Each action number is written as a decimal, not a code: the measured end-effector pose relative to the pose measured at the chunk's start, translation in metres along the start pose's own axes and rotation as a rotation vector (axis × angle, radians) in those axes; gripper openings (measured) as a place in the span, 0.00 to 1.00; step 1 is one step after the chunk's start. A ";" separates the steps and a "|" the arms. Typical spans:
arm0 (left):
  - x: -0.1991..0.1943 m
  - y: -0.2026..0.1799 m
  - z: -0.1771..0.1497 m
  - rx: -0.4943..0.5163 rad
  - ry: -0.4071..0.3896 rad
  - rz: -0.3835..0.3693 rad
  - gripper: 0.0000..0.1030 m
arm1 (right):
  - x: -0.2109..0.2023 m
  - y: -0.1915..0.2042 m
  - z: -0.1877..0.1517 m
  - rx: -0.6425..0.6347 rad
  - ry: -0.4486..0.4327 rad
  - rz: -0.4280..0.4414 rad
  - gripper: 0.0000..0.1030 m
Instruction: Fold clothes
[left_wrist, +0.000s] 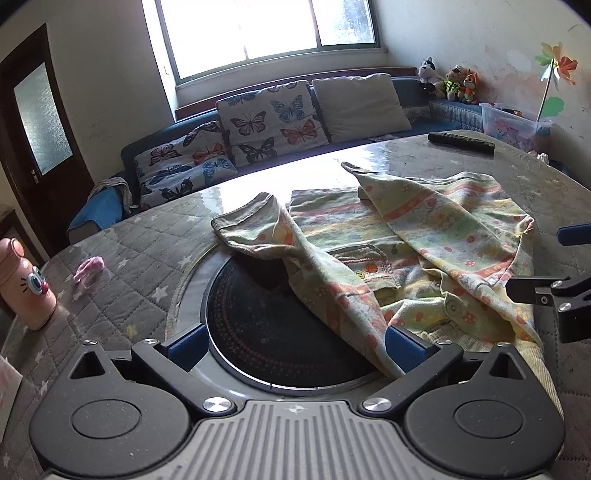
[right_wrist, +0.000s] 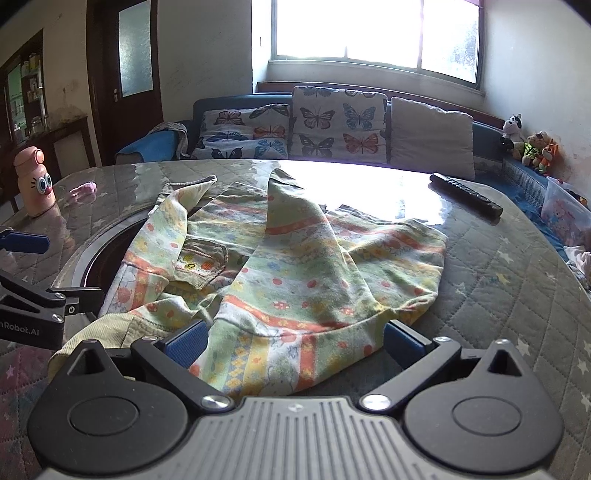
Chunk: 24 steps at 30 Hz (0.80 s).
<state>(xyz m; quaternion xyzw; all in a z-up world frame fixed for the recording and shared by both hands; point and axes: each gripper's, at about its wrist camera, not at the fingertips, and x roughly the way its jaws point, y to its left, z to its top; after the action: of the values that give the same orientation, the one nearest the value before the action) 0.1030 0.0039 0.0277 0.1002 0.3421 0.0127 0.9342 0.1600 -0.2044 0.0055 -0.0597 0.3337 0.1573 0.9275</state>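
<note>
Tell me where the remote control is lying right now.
The remote control lies on the table's far right part, beyond the patterned shirt, toward the sofa; the left wrist view shows it upper right.

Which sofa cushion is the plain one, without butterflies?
The rightmost cushion, plain beige and nearest the stuffed toys. The other two cushions on its left carry butterfly prints.

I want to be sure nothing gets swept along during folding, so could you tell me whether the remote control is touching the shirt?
Apart. The right wrist view shows the remote control lying beyond the shirt, with bare glossy table between them.
</note>
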 end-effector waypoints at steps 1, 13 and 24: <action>0.002 0.000 0.003 0.003 -0.001 0.000 1.00 | 0.002 -0.002 0.003 0.001 -0.001 -0.001 0.99; 0.047 0.006 0.046 0.013 -0.006 0.008 0.88 | 0.055 -0.025 0.048 0.028 0.022 0.010 0.86; 0.111 0.022 0.086 0.006 0.041 0.006 0.81 | 0.125 -0.030 0.087 0.008 0.042 0.029 0.69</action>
<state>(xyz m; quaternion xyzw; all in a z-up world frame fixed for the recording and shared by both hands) 0.2443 0.0208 0.0257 0.1038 0.3610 0.0163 0.9266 0.3131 -0.1828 -0.0074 -0.0547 0.3547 0.1682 0.9181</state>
